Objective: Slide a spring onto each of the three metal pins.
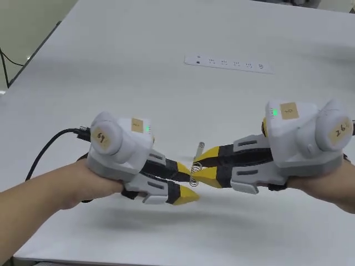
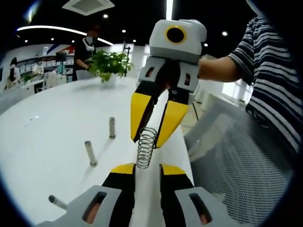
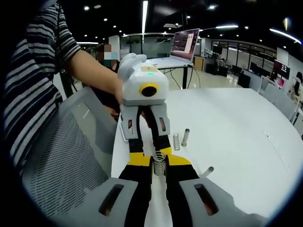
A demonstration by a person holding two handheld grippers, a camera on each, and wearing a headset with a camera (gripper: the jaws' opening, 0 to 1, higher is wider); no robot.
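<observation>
Tabletop (image 3: 227,123); spring (image 3: 159,165) between right tool (image 3: 159,160) tips

**Setting: open-plan office.**
- My wide white table (image 1: 166,33), with a white power strip (image 1: 227,63) lying on it.
- A grey mesh office chair (image 3: 71,156) drawn up at the table's edge.
- An open laptop (image 3: 184,43) on a neighbouring desk (image 3: 163,62).
- A potted plant (image 2: 110,64) at the table's far end.
- A dark ceiling with small spotlights (image 3: 86,8), a long strip light (image 3: 144,14) and a square air vent (image 2: 87,5).

Left tongs (image 2: 147,168), right tongs (image 3: 159,160): yellow-tipped black, white housings; striped sleeve (image 2: 265,52)
</observation>
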